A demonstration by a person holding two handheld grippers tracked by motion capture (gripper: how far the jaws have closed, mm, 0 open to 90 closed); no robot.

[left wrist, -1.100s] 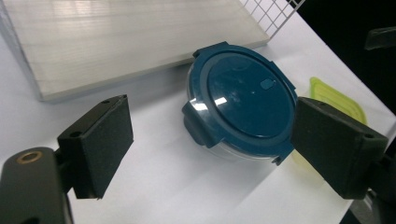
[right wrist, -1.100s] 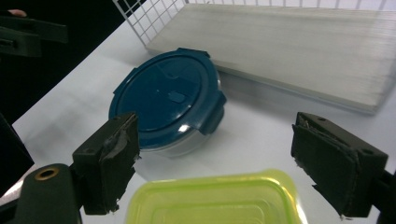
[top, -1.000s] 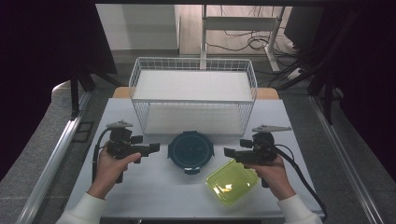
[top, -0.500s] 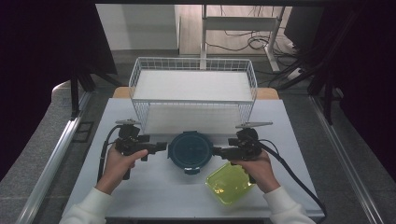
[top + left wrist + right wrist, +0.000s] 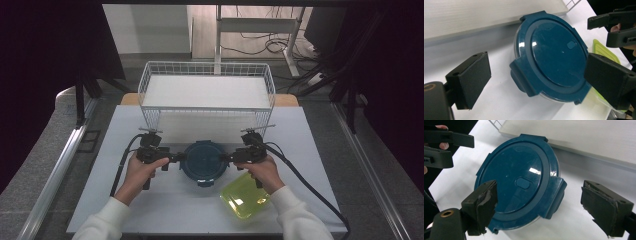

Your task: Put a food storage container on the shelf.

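Item: round blue container (image 5: 203, 161), lid clipped on, centre of the high view on the white table (image 5: 125, 210). Left gripper (image 5: 176, 157) and right gripper (image 5: 226, 158), jaws apart, flank its 2 opposite side clips, likely to grasp them. Yellow lid (image 5: 245, 196) lower right; wire basket (image 5: 207, 70) above.

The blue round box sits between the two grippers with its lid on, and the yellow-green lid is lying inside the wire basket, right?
Not quite. The blue round box does sit between the left gripper and right gripper, lid on. But the yellow-green lid lies on the table near the right hand, not inside the wire basket. The high view shows it.
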